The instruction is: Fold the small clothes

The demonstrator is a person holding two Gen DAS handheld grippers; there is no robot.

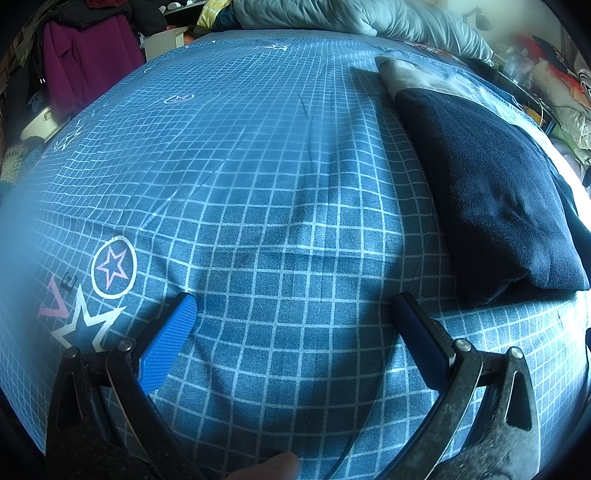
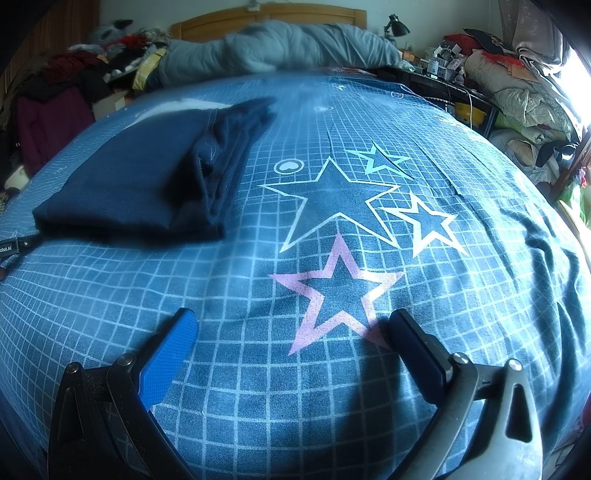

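Left wrist view: the left gripper (image 1: 295, 306) sits at the bottom of the frame with its two blue-padded fingers (image 1: 168, 347) spread wide apart, holding nothing, above a blue bedsheet (image 1: 258, 192) printed with a white grid and stars. A folded dark navy garment (image 1: 491, 199) lies on the sheet at the right side of the frame, with a grey band (image 1: 410, 75) showing at its far end. A grey quilt (image 1: 351, 16) is bunched along the top edge, and a purple coat (image 1: 85, 70) hangs at the upper left. Right wrist view: the right gripper (image 2: 293, 321) fills the bottom of the frame, its fingers likewise wide apart and empty, over a pink star (image 2: 340, 288) printed on the sheet. The same folded navy garment lies at the left of the frame, flat on the sheet. The grey quilt runs across the top, below a wooden headboard (image 2: 269, 14), with piled clothing (image 2: 524, 92) at the upper right.
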